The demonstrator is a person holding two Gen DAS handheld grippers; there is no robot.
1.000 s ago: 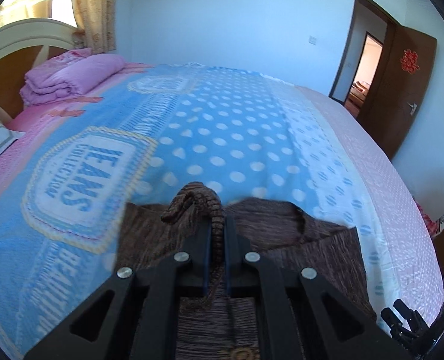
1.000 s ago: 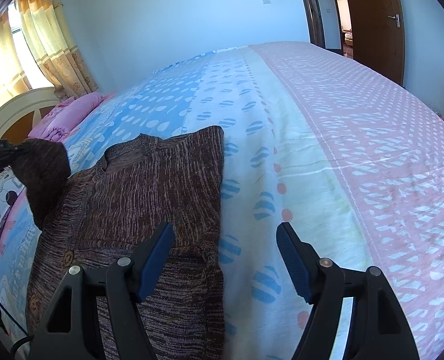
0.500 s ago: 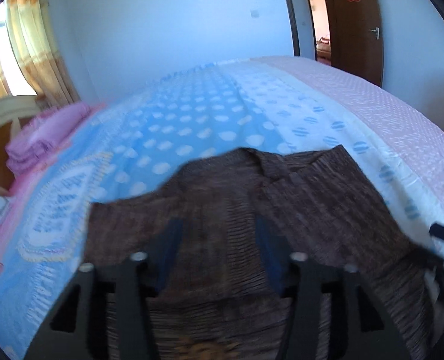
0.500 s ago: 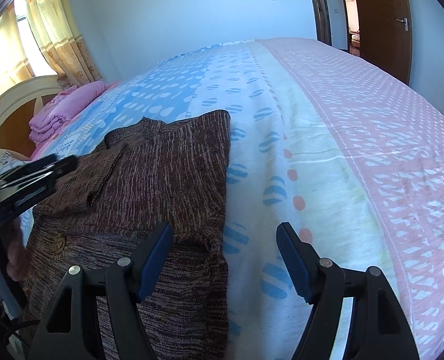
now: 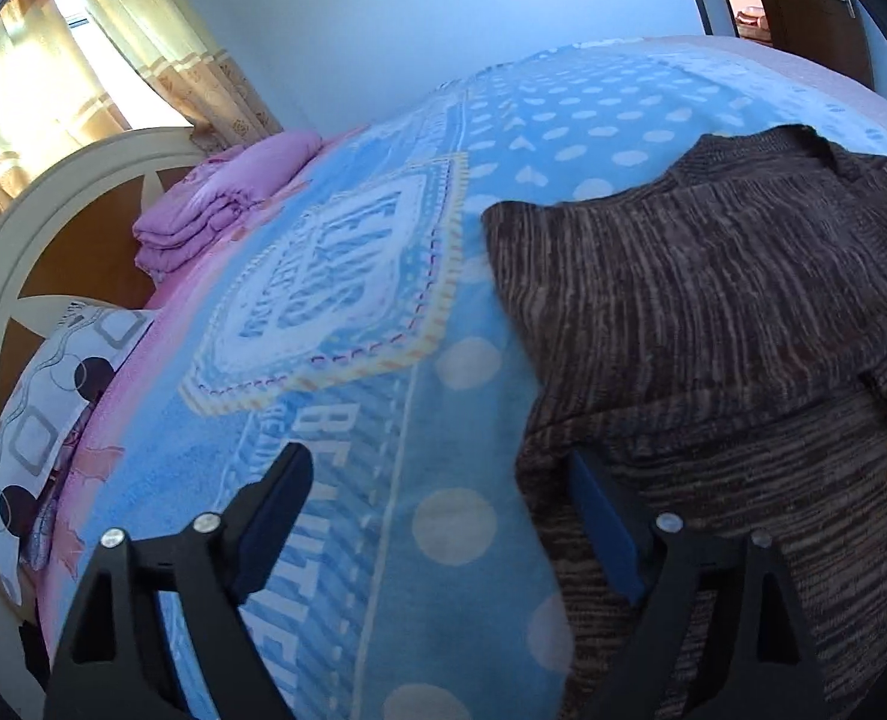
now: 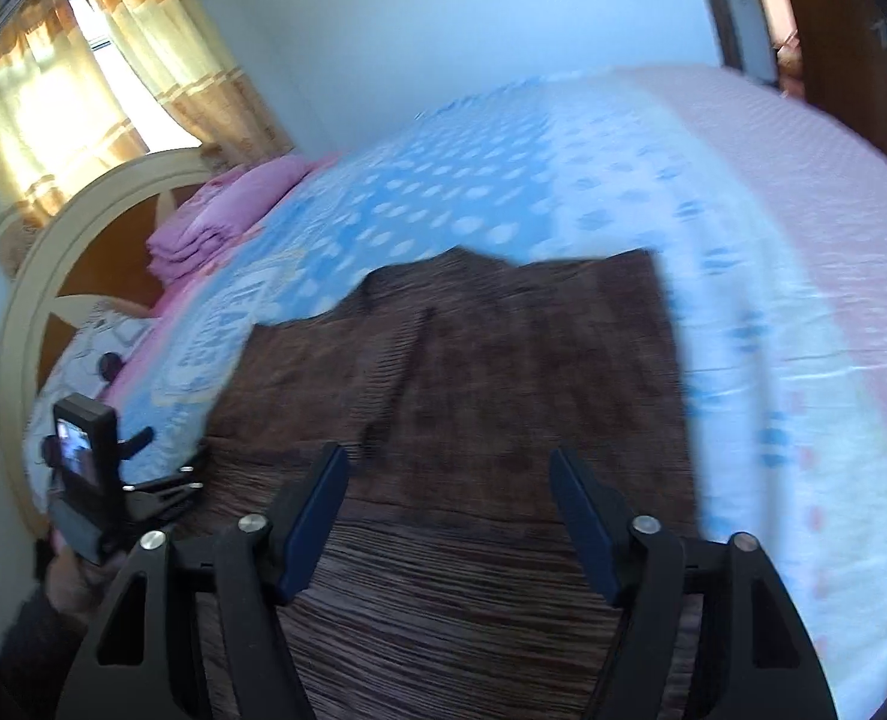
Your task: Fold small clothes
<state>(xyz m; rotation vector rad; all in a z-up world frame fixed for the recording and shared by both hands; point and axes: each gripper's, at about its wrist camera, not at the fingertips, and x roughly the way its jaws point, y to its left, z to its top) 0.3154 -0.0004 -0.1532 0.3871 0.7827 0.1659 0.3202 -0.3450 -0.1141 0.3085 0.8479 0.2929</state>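
A brown striped knit sweater (image 5: 713, 300) lies flat on the blue dotted blanket (image 5: 353, 420), one sleeve folded across its body. My left gripper (image 5: 437, 462) is low over the blanket at the sweater's left edge. Its jaws are opening wide, with only the blanket and the garment's border under them. In the blurred right wrist view, my right gripper (image 6: 448, 459) hovers over the sweater (image 6: 503, 360) with its jaws closing. The knit lies below the pads, which do not press on it. The left gripper's body (image 6: 83, 468) shows there at the left, held by a hand (image 6: 71, 588).
A folded pink quilt (image 5: 221, 204) and a patterned pillow (image 5: 47, 420) lie by the cream headboard (image 5: 23, 240) on the left. Curtains (image 5: 113, 60) hang behind it. A wooden door (image 5: 815, 0) stands at the far right. Pink bedspread (image 6: 833, 240) stretches right of the sweater.
The left gripper let go of the sleeve, which now lies on the sweater's body, then dropped to the garment's left edge with jaws wide. The right gripper slid left over the sweater, jaws narrower.
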